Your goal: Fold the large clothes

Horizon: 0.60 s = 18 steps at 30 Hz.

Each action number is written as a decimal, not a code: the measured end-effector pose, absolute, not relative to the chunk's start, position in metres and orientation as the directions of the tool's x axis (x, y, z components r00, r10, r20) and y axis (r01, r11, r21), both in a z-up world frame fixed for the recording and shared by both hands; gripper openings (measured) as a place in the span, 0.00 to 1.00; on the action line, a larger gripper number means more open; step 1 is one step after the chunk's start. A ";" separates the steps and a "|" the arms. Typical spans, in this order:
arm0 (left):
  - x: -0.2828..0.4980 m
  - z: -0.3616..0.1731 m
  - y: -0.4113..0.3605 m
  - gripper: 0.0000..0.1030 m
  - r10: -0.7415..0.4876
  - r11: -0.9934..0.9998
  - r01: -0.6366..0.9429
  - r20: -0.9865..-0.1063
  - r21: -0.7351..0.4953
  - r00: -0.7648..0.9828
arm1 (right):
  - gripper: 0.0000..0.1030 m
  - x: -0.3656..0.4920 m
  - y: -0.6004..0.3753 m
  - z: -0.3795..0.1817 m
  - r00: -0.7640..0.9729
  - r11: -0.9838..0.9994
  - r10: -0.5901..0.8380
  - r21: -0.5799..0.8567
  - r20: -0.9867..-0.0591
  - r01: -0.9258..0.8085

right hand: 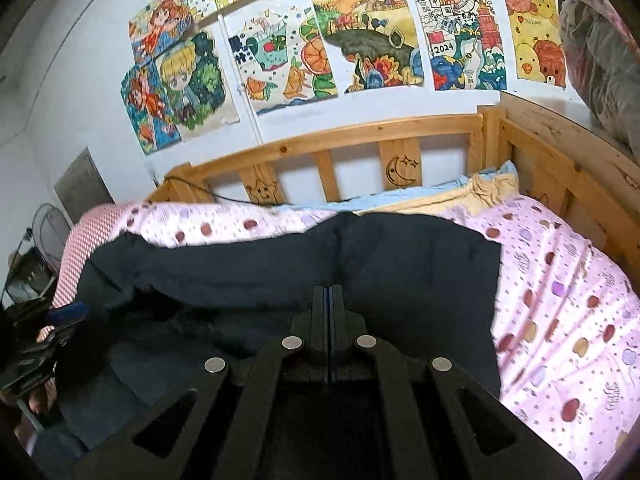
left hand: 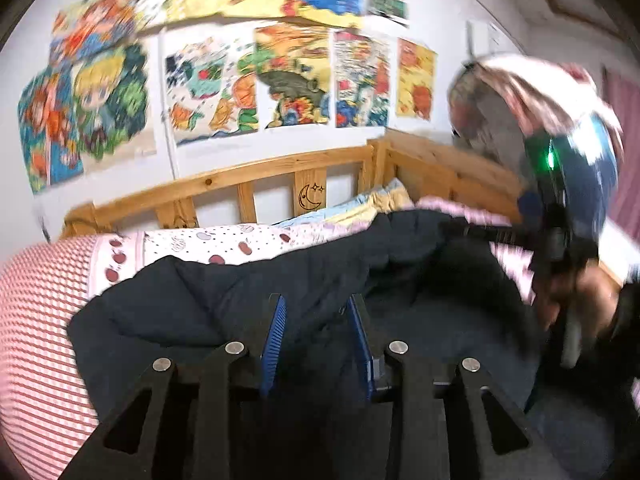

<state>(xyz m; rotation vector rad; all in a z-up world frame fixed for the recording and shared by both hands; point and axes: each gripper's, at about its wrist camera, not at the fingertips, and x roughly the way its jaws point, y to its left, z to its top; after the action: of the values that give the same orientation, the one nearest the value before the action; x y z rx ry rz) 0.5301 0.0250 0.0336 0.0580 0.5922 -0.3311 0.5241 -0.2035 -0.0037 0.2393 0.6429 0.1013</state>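
Blue ribbed pads line my left gripper (left hand: 316, 316), and its jaws stand apart with a fold of the dark navy coat (left hand: 248, 280) rising in the gap; the pads do not press it as far as I can see. My right gripper (right hand: 328, 300) has its jaws pressed together, and from its own camera I see no cloth caught between them; the fingertips hang over the middle of the coat. From the left camera the right-hand tool and the hand (left hand: 576, 292) carrying it appear blurred at the right, above the coat's near right part.

I see the coat spread across the bed, puffy and creased, reaching from near the left edge of the mattress to past its middle. Beneath it lies a pink sheet with apple prints (right hand: 560, 300), bare along the right edge and behind the coat. A red-and-white checked pillow (left hand: 36, 320) sits at the left edge. Folded yellow and pale blue bedding (right hand: 480, 192) lies in the far right corner, against the wooden bed rail (right hand: 328, 140). Coloured drawings (right hand: 360, 36) cover the wall behind.
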 end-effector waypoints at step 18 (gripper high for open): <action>0.604 -0.085 0.013 0.08 -0.194 0.972 0.214 -0.848 -0.098 0.494 | 0.00 0.599 -0.161 -0.103 0.507 0.933 0.345 0.346 -0.790 -0.095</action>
<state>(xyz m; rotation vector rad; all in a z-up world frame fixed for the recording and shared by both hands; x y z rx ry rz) 0.6042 0.0129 -0.0852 0.0215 1.0250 -0.2478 0.5993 -0.1615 -0.1031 0.2735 1.0076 0.2687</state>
